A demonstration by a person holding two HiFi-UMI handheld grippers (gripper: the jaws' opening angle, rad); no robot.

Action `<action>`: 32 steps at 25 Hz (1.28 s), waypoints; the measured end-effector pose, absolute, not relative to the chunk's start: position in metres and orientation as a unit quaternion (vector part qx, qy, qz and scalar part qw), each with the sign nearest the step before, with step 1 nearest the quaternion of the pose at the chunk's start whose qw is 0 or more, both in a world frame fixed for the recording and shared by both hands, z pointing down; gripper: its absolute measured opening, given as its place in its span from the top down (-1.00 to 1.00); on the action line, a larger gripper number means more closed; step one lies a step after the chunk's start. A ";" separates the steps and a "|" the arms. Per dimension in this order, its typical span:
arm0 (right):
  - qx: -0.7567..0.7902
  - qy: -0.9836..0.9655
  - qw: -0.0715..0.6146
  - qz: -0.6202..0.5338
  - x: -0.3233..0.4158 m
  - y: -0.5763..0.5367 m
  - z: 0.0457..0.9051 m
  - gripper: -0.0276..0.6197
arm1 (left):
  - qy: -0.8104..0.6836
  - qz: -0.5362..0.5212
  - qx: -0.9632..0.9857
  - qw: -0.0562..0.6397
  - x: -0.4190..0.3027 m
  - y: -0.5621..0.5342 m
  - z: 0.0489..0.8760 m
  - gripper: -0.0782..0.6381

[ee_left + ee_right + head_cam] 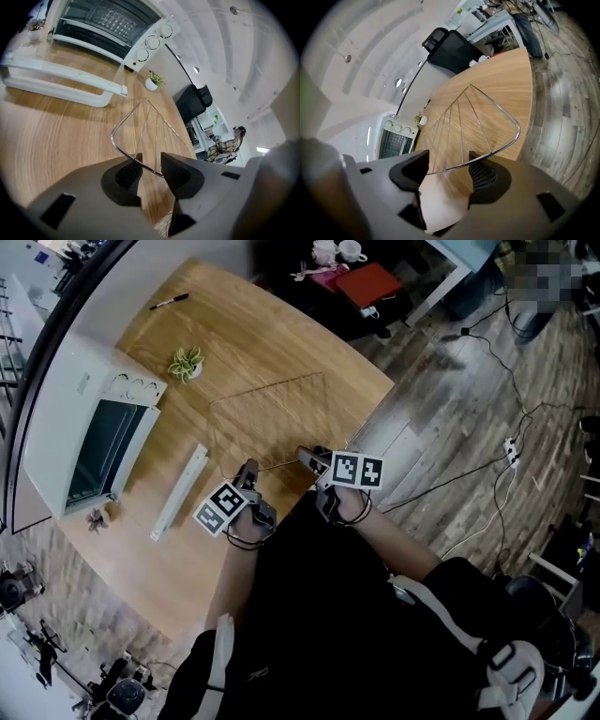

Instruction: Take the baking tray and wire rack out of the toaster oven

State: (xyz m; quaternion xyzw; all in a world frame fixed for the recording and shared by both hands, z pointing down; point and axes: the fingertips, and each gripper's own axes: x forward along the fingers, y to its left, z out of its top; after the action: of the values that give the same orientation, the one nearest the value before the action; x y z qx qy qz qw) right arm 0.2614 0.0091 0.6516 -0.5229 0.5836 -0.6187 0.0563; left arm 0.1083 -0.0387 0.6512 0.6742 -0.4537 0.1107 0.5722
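Left jaws: We see the left gripper with its jaws a little apart. The near rim of the wire rack runs through the narrow gap, and the pads do not clamp it.
Right jaws: On the right gripper we find the jaws spread wide. The rack's rim crosses the gap from one to the other, unpinched.
Wire rack: We see it lying flat on the wooden table, outside the toaster oven. One of its edges is at the two grippers, near the table edge closest to the person.
Baking tray: We read the long white piece as the baking tray. It lies on the table between the oven and the rack, apart from both.
Toaster oven: It sits at the left end of the table, knobs at one side. In the left gripper view we look into its dark cavity.
Grippers from above: In the head view both point away from the person toward the rack, side by side.
Other things: We note a small potted plant beside the oven and a pen at the far edge of the table.
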 end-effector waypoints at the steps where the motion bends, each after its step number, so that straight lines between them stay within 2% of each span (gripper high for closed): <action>1: -0.517 0.576 0.059 -0.631 0.260 0.010 0.654 0.07 | -0.460 0.121 0.669 0.571 0.106 -0.038 0.655 0.46; 6: -0.500 0.558 0.047 -0.660 0.256 0.011 0.659 -0.01 | -0.475 0.146 0.649 0.576 0.099 -0.033 0.666 0.33; 9: -0.483 0.534 0.068 -0.691 0.251 0.016 0.661 -0.07 | -0.475 0.151 0.639 0.586 0.098 -0.030 0.672 0.28; 24: -0.470 0.524 0.072 -0.707 0.234 0.029 0.667 -0.03 | -0.472 0.163 0.616 0.610 0.088 -0.013 0.676 0.23; 32: -0.457 0.590 0.066 -0.662 0.214 0.008 0.638 0.03 | -0.488 0.122 0.641 0.580 0.076 -0.015 0.649 0.23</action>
State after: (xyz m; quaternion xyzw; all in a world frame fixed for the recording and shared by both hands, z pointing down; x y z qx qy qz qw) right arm 0.2136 0.0084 0.6376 -0.4573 0.5904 -0.6618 0.0655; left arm 0.0755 -0.0153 0.6490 0.6408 -0.4880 0.1221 0.5800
